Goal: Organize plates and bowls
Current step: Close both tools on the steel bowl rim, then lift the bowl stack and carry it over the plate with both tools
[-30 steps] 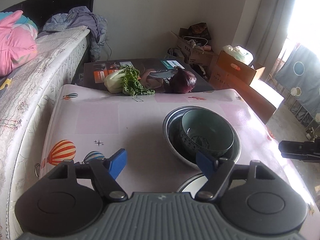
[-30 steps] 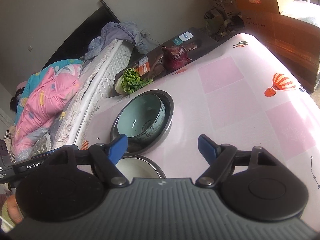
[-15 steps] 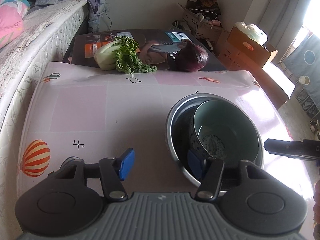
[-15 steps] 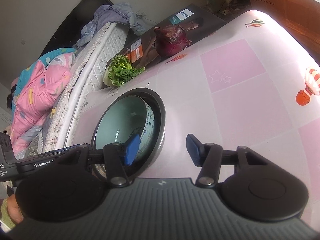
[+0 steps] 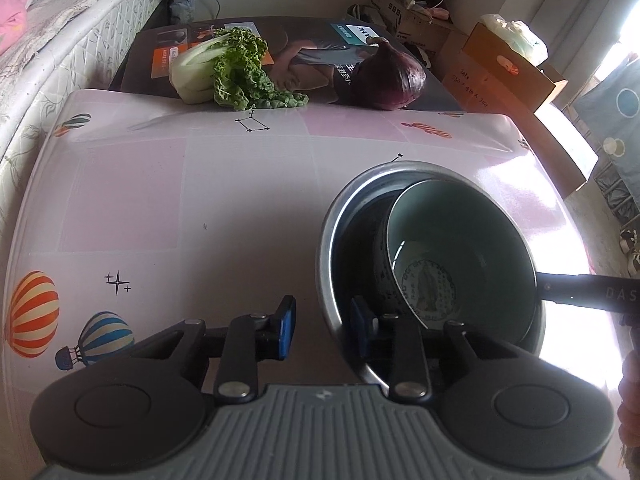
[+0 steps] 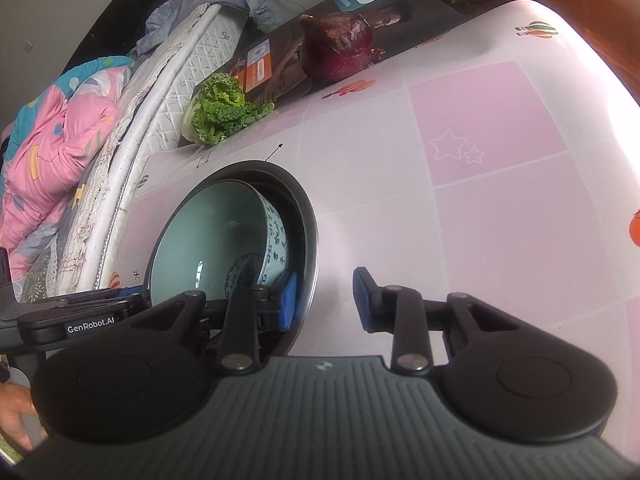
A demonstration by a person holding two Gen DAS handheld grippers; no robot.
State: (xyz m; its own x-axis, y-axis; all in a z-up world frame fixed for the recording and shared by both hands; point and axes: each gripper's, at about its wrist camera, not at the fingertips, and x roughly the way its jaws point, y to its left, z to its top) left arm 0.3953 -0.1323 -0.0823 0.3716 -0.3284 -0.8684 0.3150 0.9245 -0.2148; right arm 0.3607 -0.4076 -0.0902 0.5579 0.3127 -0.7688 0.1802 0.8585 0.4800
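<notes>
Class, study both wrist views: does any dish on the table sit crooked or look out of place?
Yes. The celadon bowl sits tilted inside the metal basin, leaning against one wall rather than nested flat. A cabbage and red onion lie at the table's far edge, unrelated to dishes.

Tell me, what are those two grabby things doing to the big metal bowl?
A person holds a pair of tongs in each hand. The left tongs and the right tongs each straddle the rim of the metal bowl from opposite sides, one pad inside and one outside. Both have just been closing, but a gap still shows at the rim. A blue-green bowl sits tilted inside it, on the pink table.
</notes>
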